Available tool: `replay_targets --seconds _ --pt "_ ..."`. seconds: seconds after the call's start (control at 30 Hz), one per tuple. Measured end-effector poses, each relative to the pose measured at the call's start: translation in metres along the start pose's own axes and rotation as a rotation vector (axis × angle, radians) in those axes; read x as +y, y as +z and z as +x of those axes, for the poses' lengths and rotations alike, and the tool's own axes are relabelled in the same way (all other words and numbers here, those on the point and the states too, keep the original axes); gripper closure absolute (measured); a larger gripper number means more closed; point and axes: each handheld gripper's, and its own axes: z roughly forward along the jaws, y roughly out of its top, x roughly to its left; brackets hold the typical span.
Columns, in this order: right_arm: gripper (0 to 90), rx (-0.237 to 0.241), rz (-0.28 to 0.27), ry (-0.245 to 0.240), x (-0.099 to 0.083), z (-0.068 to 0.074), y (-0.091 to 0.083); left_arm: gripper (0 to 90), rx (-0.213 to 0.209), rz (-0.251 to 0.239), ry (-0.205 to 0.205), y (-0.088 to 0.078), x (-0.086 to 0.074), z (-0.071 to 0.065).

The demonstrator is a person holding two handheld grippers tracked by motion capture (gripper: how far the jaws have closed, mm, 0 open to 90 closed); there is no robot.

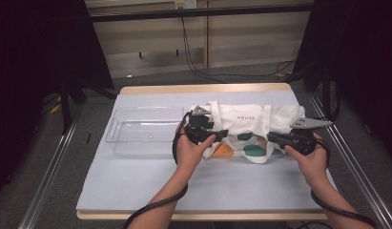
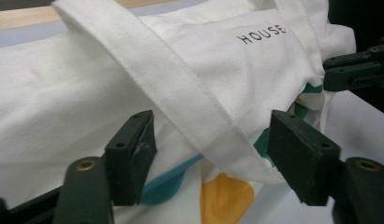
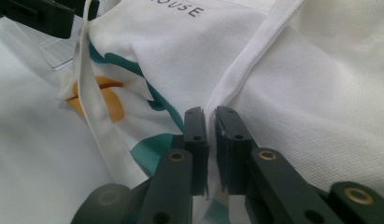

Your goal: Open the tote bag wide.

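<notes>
While the left tool [image 2: 210, 154] stands with its jaws apart over the white tote bag [image 1: 246, 129], a fabric strap [image 2: 180, 93] runs slantwise through the gap without either pad pressing on it. From the left gripper view the bag's printed word reads clearly beyond the jaws, teal and orange patches lie just below them, and the right tool [image 2: 355, 70] juts in from the far right edge.

Seen along the right tool [image 3: 210, 149], its jaws are drawn together on a seam edge of the bag — a thin fold of cloth is pinched between the pads. Ahead and to the left of that tool hangs a loose strap [image 3: 94, 107], and the left tool [image 3: 38, 16] is a dark shape at the top left corner.

Only from above does the layout come clear: the bag lies crumpled on the pale-covered worktop [image 1: 136, 181] between the two tools — the left tool [image 1: 222, 134] at its near left edge, the right tool [image 1: 272, 137] at its near right. Beside the left tool's outer flank sits a clear plastic tray [image 1: 143, 129], apart from the bag.
</notes>
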Motion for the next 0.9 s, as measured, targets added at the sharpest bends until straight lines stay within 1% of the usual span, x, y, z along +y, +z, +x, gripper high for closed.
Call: replay_targets --seconds 0.03,0.07,0.1,0.13,0.17,0.2,0.23,0.3,0.33,0.37,0.4,0.47,0.5,0.57,0.63,0.7,0.73,0.83,0.9 --pt "82.6 0.001 0.001 0.001 0.0 0.0 0.0 31.9 -0.008 0.002 0.007 0.003 0.0 -0.001" --pt "82.6 0.002 0.002 0.001 0.0 0.0 0.0 32.6 -0.018 0.015 0.026 0.007 0.0 -0.003" --pt "82.6 0.004 0.004 0.0 0.001 0.0 0.001 33.6 -0.015 0.013 0.022 0.009 0.0 -0.004" --pt "82.7 0.005 0.004 -0.003 0.001 0.0 0.001 34.9 -0.006 0.026 0.031 0.011 -0.001 -0.004" --pt "82.7 0.003 0.004 -0.004 0.0 0.0 0.001 38.2 -0.003 0.035 0.026 0.012 -0.001 -0.003" --pt "82.7 0.001 0.006 -0.001 0.0 0.0 0.001 41.3 -0.017 0.04 0.009 0.014 -0.002 -0.002" --pt "82.6 0.005 0.007 -0.002 0.0 0.0 0.001 45.3 -0.021 0.041 0.012 0.016 -0.003 -0.001" --pt "82.7 0.007 0.006 0.001 0.0 0.0 0.001 54.9 -0.007 0.057 0.031 0.018 -0.002 0.0" --pt "82.7 0.011 0.004 0.0 0.0 -0.001 0.002 65.5 -0.008 0.052 0.03 0.018 -0.001 -0.001" --pt "82.6 0.011 0.004 0.003 0.0 -0.001 0.002 73.5 -0.001 0.051 0.032 0.017 0.0 -0.002" --pt "82.5 0.008 0.008 0.007 0.001 0.0 0.002 77.6 0.003 0.044 0.035 0.017 0.001 -0.003" --pt "81.5 0.006 0.008 0.008 0.002 0.0 0.001 82.8 0.014 0.047 0.055 0.015 0.001 -0.005" --pt "80.5 0.008 0.003 0.007 0.002 -0.001 0.001 83.7 0.011 0.041 0.057 0.015 0.001 -0.004" --pt "75.3 0.015 -0.001 0.025 0.002 -0.002 0.0 84.5 0.0 0.028 0.05 0.014 -0.002 -0.003" --pt "71.3 0.022 -0.011 0.035 0.004 -0.002 -0.002 84.9 0.001 0.031 0.061 0.013 -0.004 -0.003" --pt "66.8 0.005 -0.01 0.021 0.007 0.0 -0.004 84.9 0.006 0.029 0.072 0.014 -0.004 -0.004" --pt "64.4 -0.004 -0.009 0.024 0.009 0.0 -0.006 85.0 0.009 0.032 0.075 0.013 -0.004 -0.005" --pt "59.8 -0.02 -0.026 0.012 0.015 0.0 -0.009 85.0 0.011 0.034 0.081 0.013 -0.004 -0.005" --pt "54.9 -0.028 -0.018 0.011 0.019 -0.002 -0.011 85.0 0.012 0.036 0.086 0.013 -0.004 -0.005"
